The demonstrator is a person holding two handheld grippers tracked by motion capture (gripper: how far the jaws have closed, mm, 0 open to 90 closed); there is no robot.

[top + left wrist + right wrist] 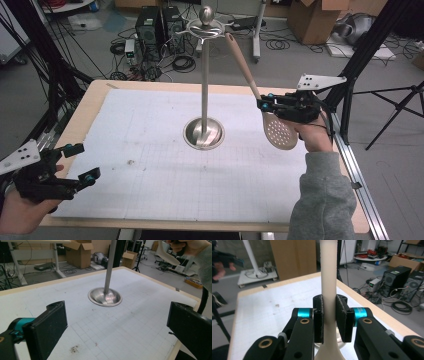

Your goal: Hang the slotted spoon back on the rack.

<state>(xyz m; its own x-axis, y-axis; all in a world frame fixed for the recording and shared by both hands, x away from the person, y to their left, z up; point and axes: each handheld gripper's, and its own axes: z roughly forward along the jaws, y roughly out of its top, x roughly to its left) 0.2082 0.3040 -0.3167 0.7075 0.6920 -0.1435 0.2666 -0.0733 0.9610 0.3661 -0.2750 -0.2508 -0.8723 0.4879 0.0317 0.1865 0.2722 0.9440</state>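
Beige slotted spoon (278, 131) clamped in right tongs (329, 317).

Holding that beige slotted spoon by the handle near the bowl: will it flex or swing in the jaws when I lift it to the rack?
The beige perforated spoon probably stays stiff: its handle runs straight. The right gripper clamps the narrow neck, so the smooth handle might pivot. The tall steel rack looks steady on its wide base.

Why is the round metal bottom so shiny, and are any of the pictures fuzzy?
In the high view and the left gripper view, the stand's base mirrors room light as bright streaks. In the right gripper view, the right gripper and the spoon handle look sharp, while the far room is slightly soft. In the left gripper view, the near jaws look a bit soft.
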